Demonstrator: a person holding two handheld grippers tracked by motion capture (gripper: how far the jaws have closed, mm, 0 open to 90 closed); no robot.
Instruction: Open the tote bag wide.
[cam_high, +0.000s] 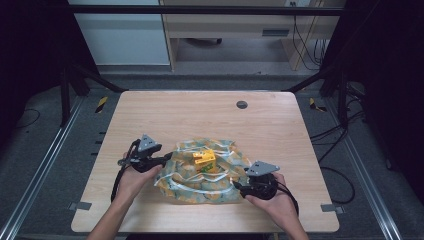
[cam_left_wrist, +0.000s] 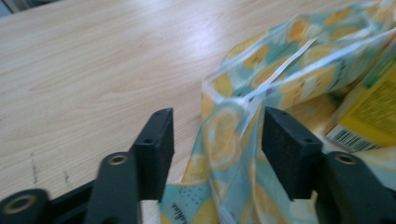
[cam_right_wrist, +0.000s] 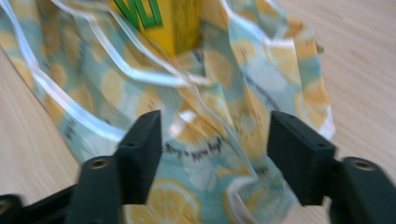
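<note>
Lying at the table's (cam_high: 150, 110) six o'clock, a lemon-print bag (cam_high: 220, 187) holds a yellow box (cam_high: 204, 158); both hand-held grippers, left (cam_left_wrist: 217, 135) and right (cam_right_wrist: 215, 140), straddle its edges, released.

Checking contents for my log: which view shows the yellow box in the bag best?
The high view: the yellow box sits whole in the lemon-print bag between both grippers. The left gripper view catches only a barcoded corner at its right edge; the right gripper view shows a cropped face with green lettering.
</note>
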